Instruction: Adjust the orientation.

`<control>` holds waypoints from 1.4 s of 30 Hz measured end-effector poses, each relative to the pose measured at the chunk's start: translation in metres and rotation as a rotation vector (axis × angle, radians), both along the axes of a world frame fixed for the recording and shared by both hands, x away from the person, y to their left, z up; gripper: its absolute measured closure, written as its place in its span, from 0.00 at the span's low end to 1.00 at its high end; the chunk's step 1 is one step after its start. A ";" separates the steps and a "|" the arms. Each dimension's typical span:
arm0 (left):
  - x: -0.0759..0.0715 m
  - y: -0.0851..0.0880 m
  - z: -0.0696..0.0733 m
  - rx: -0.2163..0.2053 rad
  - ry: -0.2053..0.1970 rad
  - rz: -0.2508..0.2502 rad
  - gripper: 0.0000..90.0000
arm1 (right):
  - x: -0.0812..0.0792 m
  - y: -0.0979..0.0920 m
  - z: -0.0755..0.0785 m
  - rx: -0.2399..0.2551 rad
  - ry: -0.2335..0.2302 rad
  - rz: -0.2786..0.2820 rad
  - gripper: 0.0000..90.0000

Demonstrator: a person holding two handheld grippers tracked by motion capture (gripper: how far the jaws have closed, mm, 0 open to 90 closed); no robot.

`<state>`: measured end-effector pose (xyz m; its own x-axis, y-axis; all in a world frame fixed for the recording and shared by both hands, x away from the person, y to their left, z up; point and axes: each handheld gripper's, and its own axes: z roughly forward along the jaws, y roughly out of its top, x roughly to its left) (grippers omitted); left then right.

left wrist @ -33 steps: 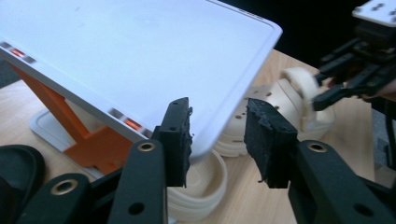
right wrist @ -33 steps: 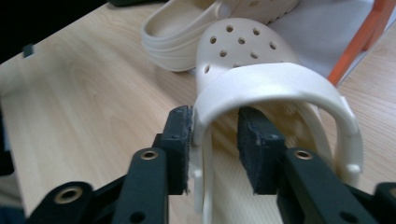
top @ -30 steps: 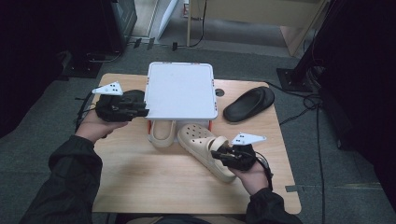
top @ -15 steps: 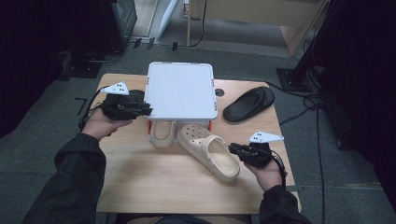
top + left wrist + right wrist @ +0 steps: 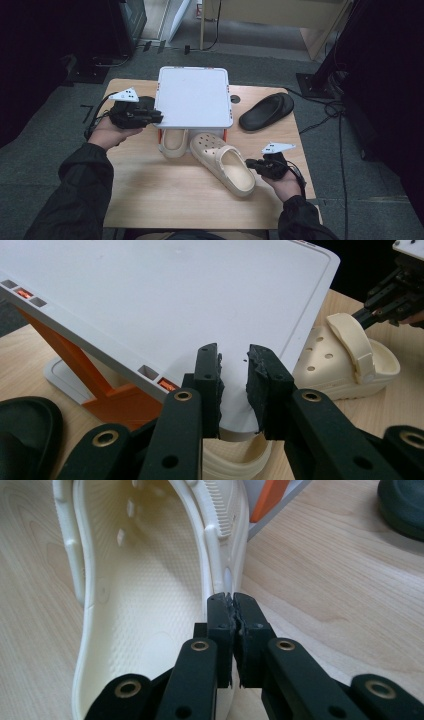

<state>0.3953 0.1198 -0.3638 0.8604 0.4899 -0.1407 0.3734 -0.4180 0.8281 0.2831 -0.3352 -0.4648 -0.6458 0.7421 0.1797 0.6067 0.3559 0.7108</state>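
From above, one cream clog [image 5: 225, 164] lies on the tabletop [image 5: 150, 195], its mate [image 5: 173, 142] tucked under the white rack [image 5: 194, 97]; a black slipper [image 5: 266, 110] sits apart. The left claw [image 5: 234, 371] hangs narrowly parted over the rack (gripping nothing). The right claw [image 5: 233, 611] is closed, empty, beside the clog's rim. Storing looks half done.
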 end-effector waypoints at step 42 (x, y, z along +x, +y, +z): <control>-0.001 0.000 -0.002 -0.018 -0.002 0.010 0.86 | -0.008 0.011 0.024 0.108 -0.195 0.146 0.69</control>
